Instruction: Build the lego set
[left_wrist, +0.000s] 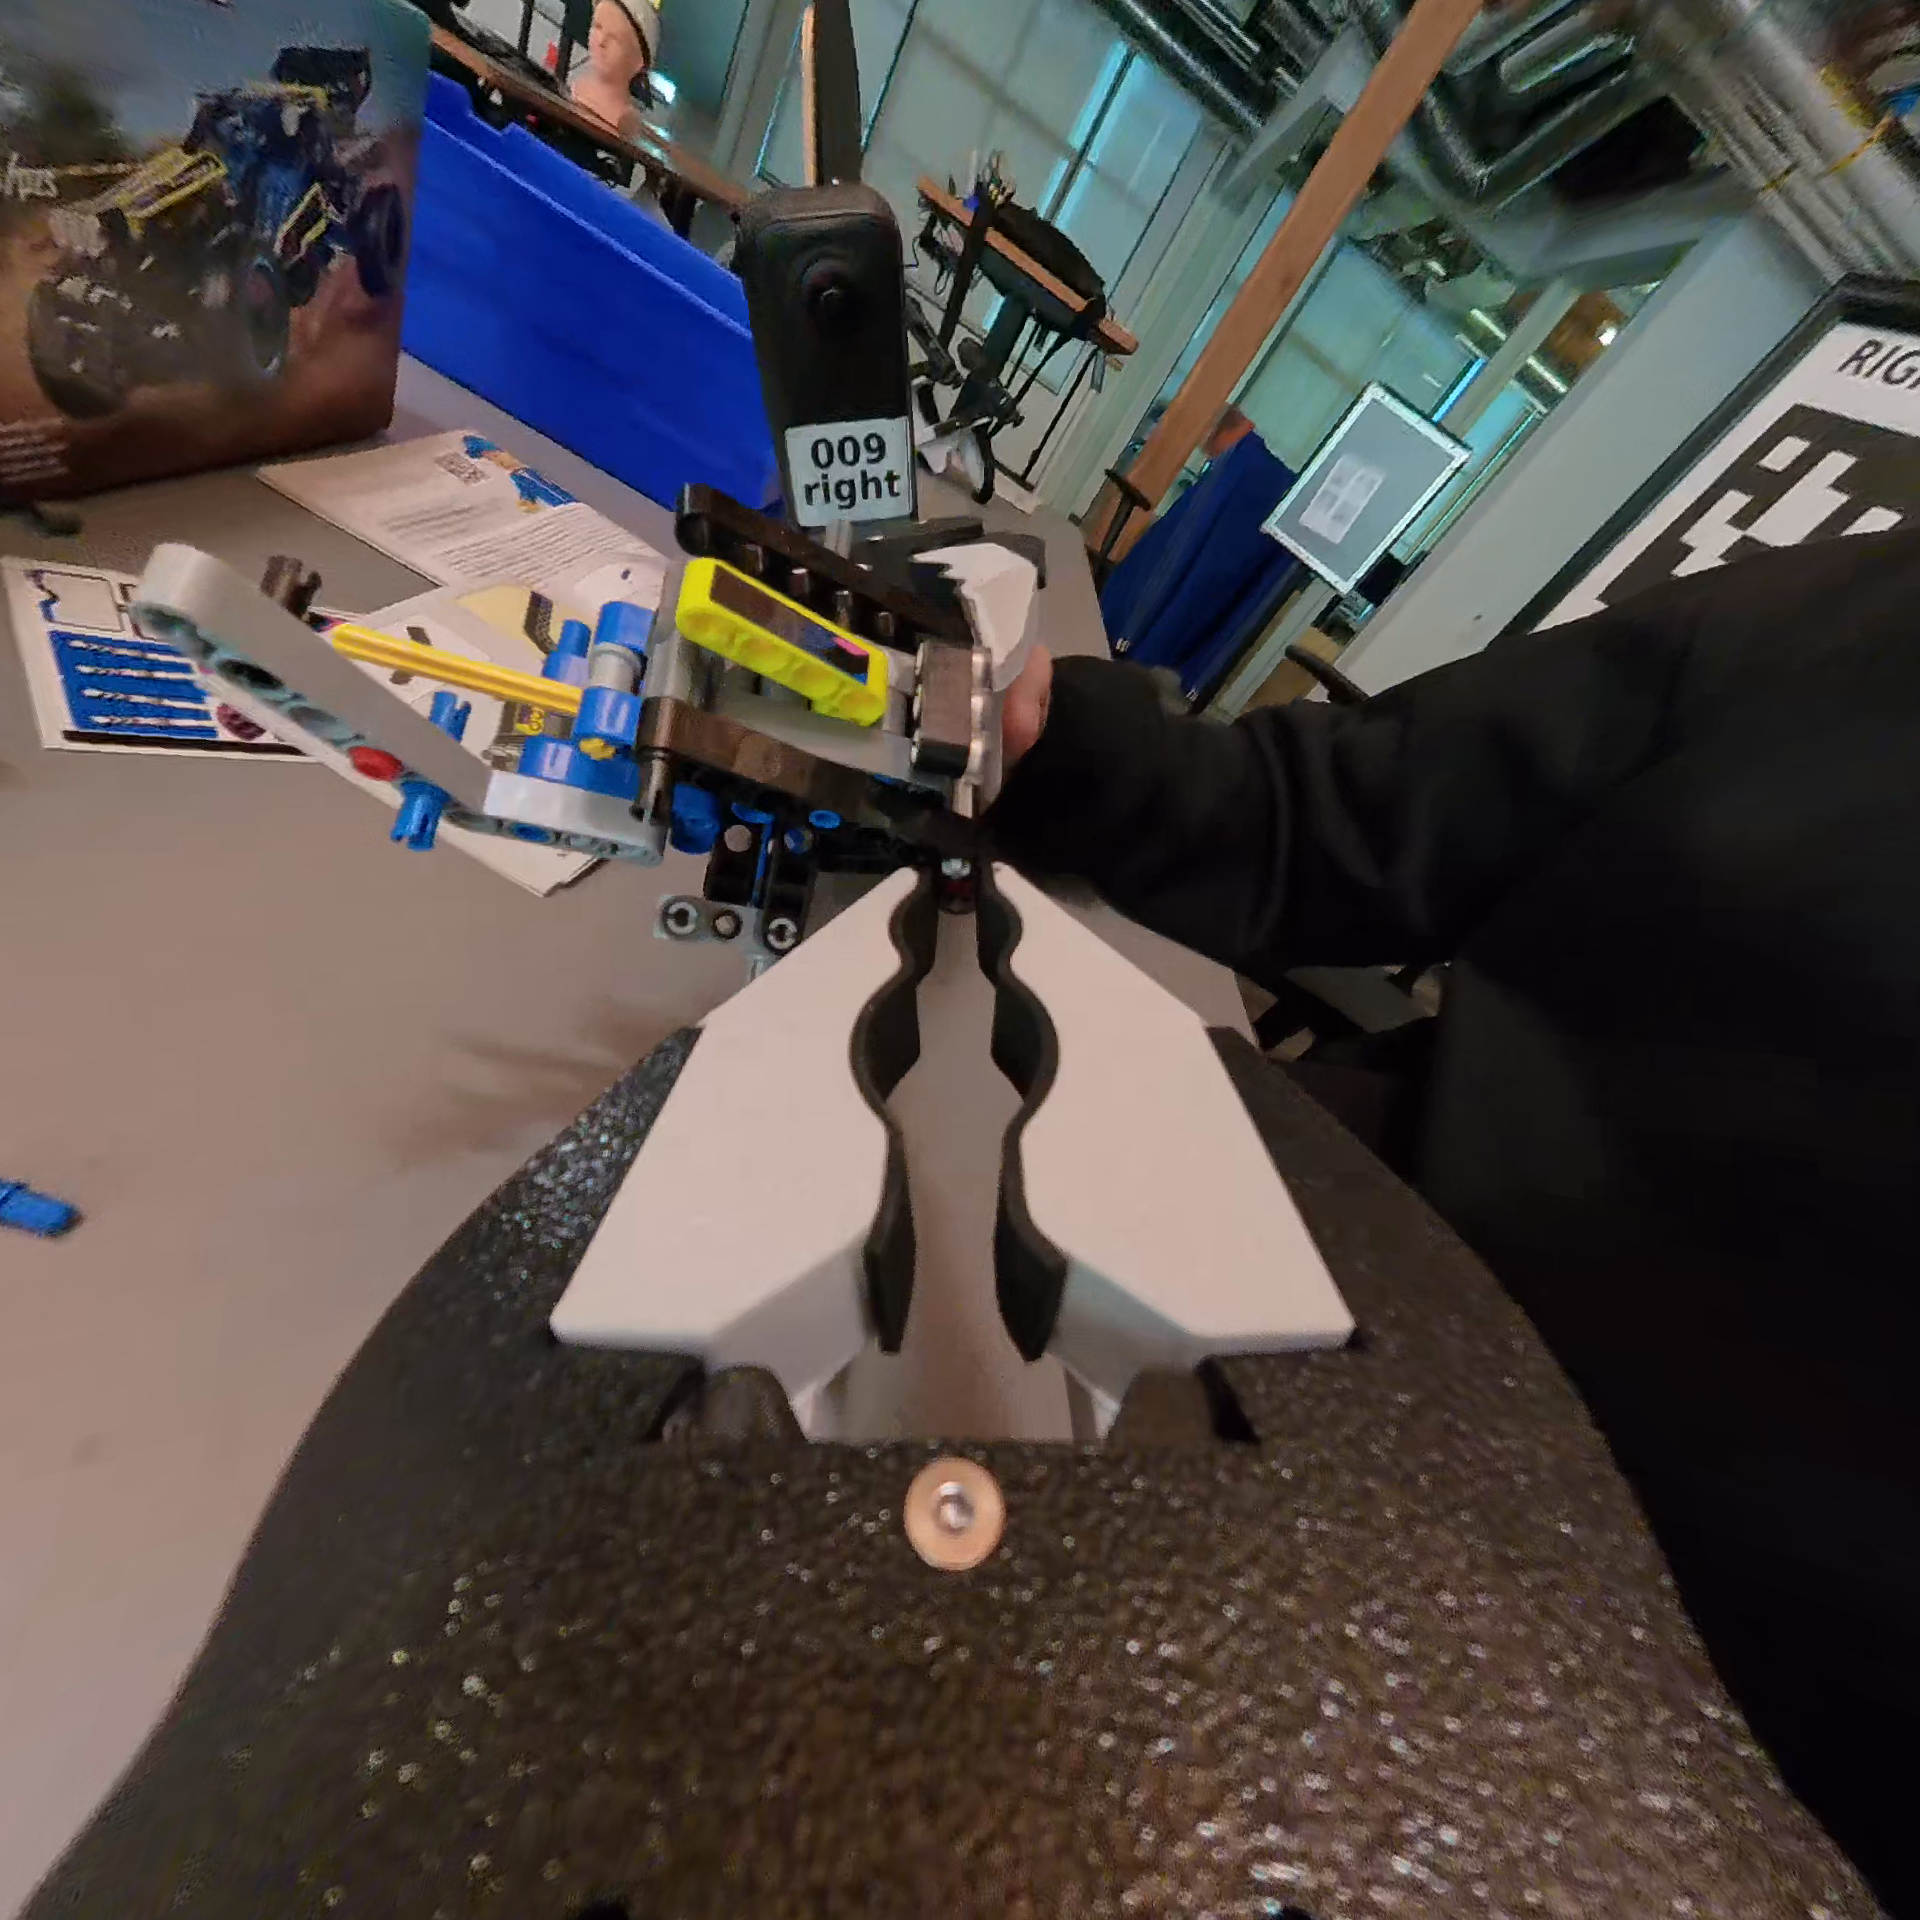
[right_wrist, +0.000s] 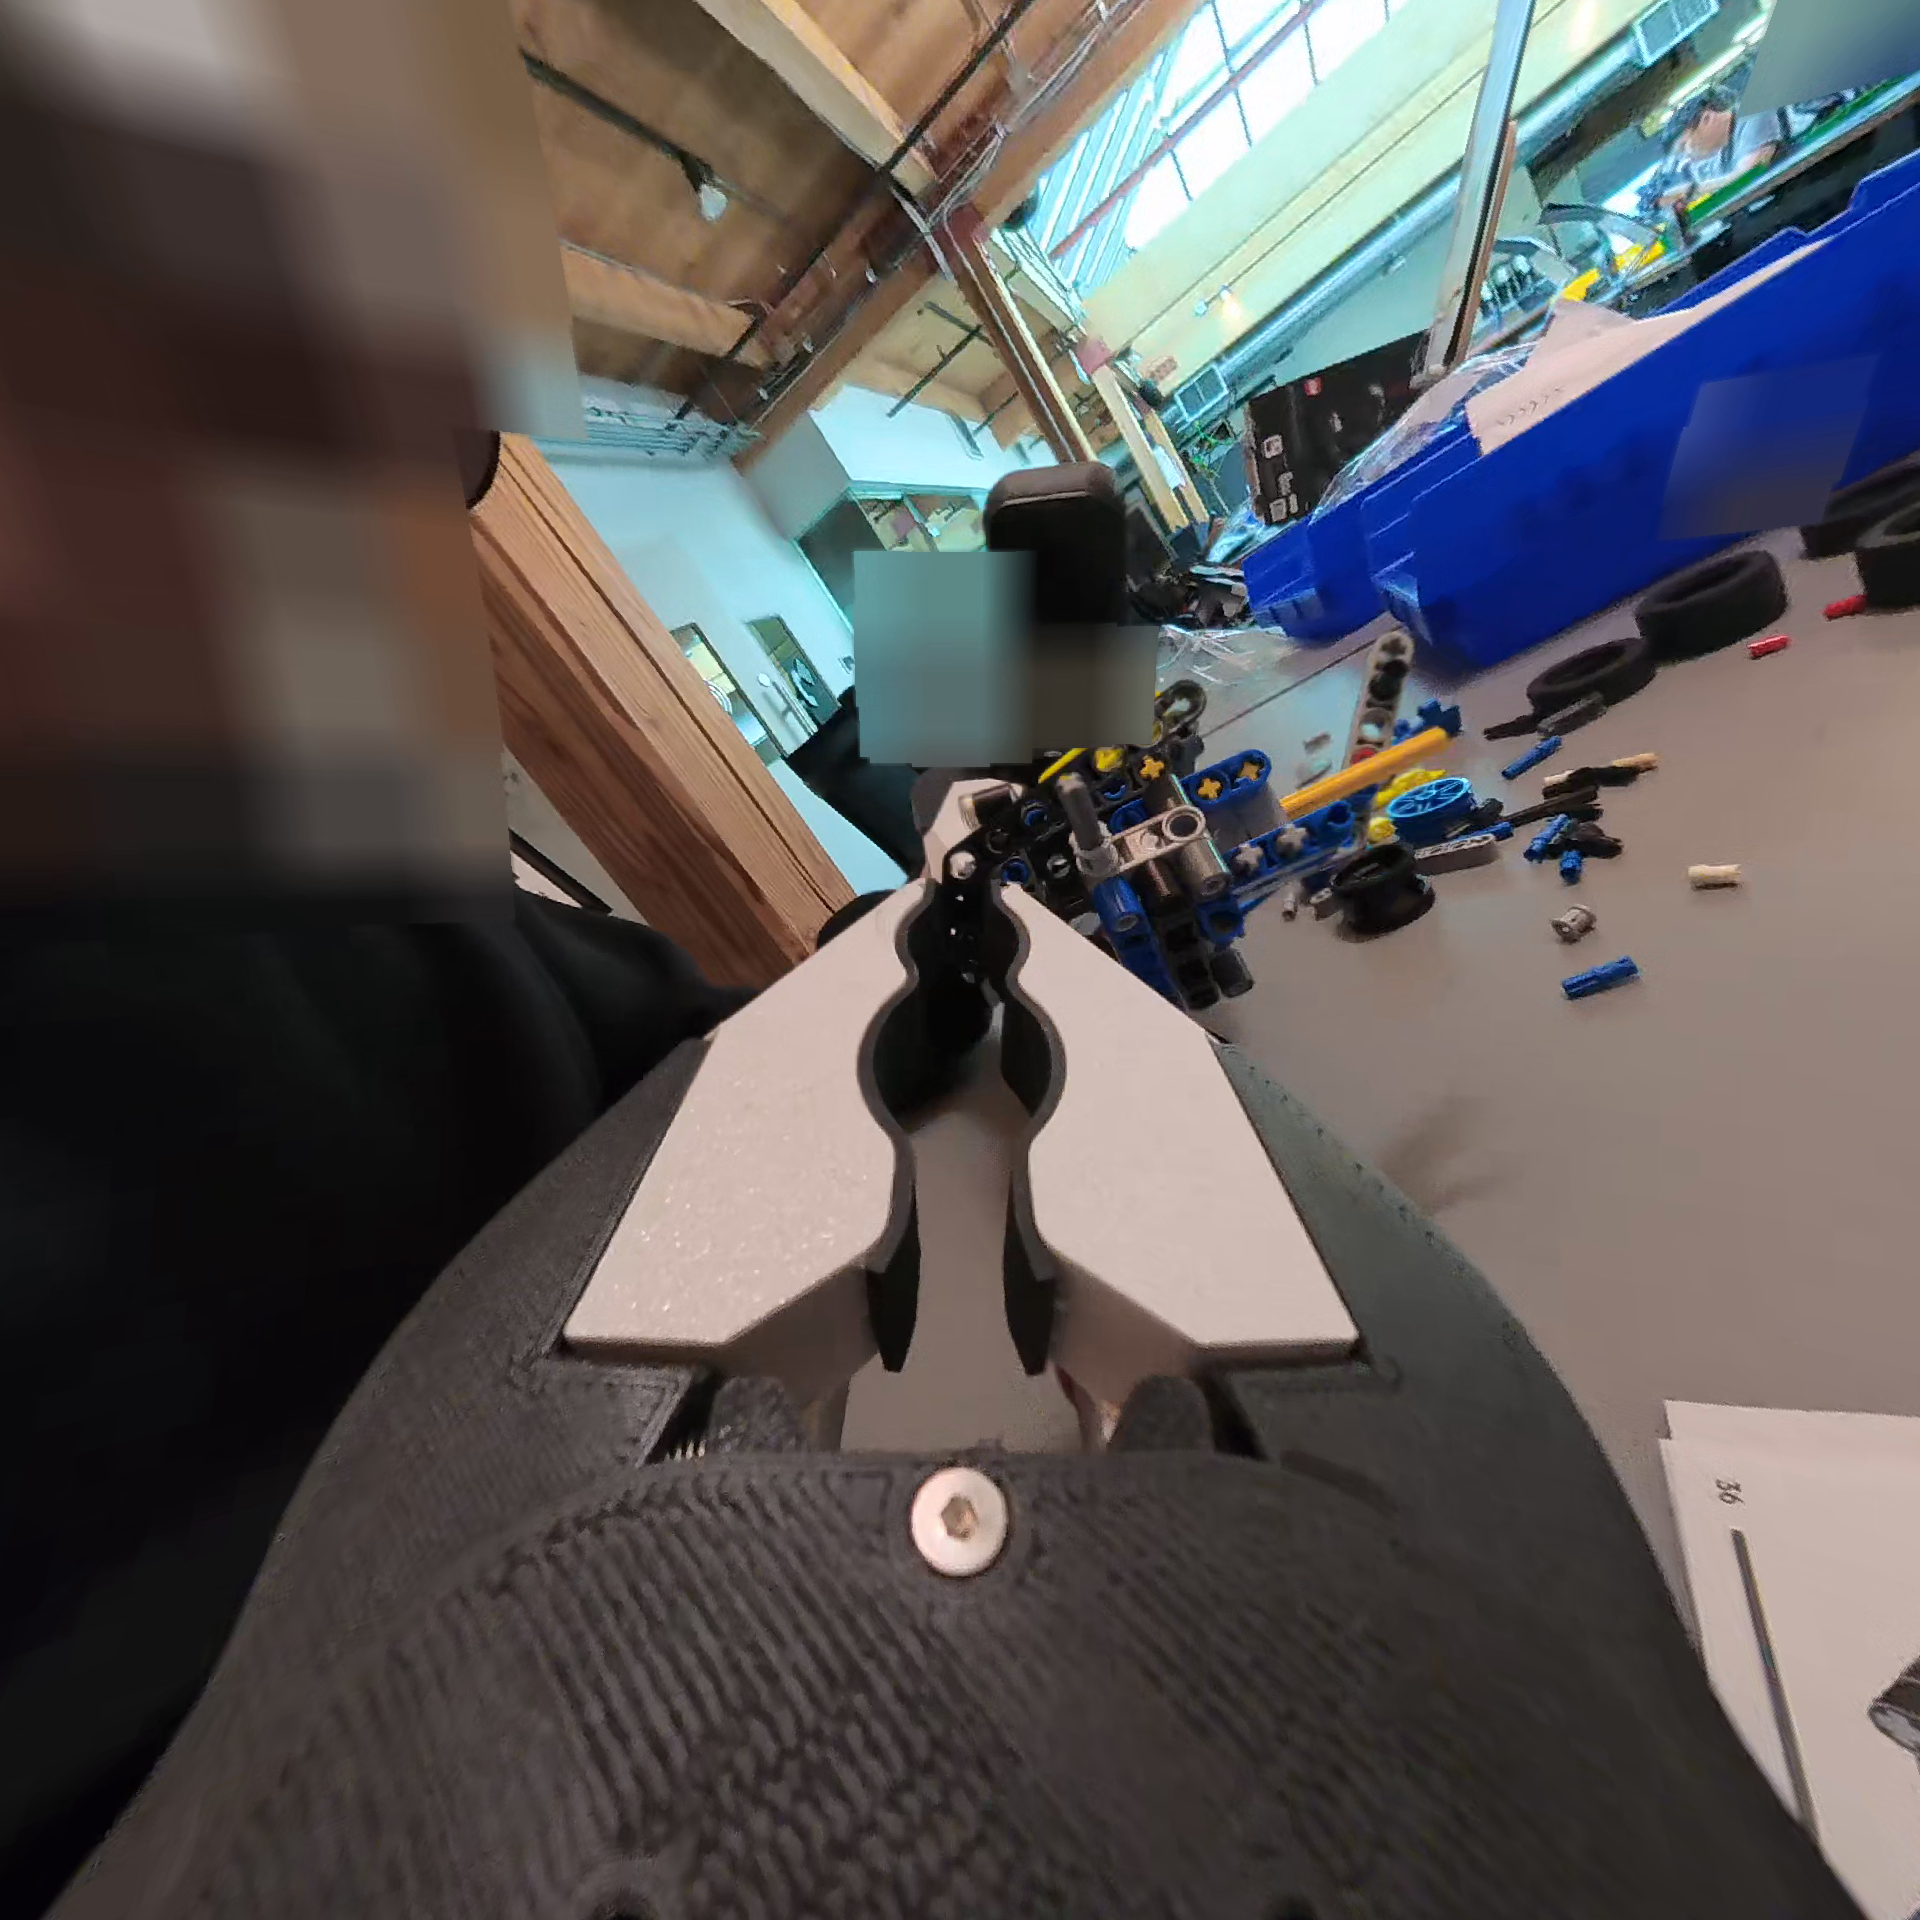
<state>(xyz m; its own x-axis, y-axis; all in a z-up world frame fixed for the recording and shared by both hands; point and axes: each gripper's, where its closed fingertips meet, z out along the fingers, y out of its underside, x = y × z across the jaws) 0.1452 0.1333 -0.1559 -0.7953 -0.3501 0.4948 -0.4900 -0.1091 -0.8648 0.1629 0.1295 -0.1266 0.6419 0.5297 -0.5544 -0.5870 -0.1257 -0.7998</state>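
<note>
Toy-brick assembly (left_wrist: 727, 717): both grippers' fingers clamp its black beam; loose parts (right_wrist: 1558, 821) only in right view.

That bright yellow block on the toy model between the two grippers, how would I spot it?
Find the half-built brick model held above the grey table. On its top, just below the black camera, sits a short neon-yellow beam with a dark sticker, unlike the thin yellow axle beside it.
</note>
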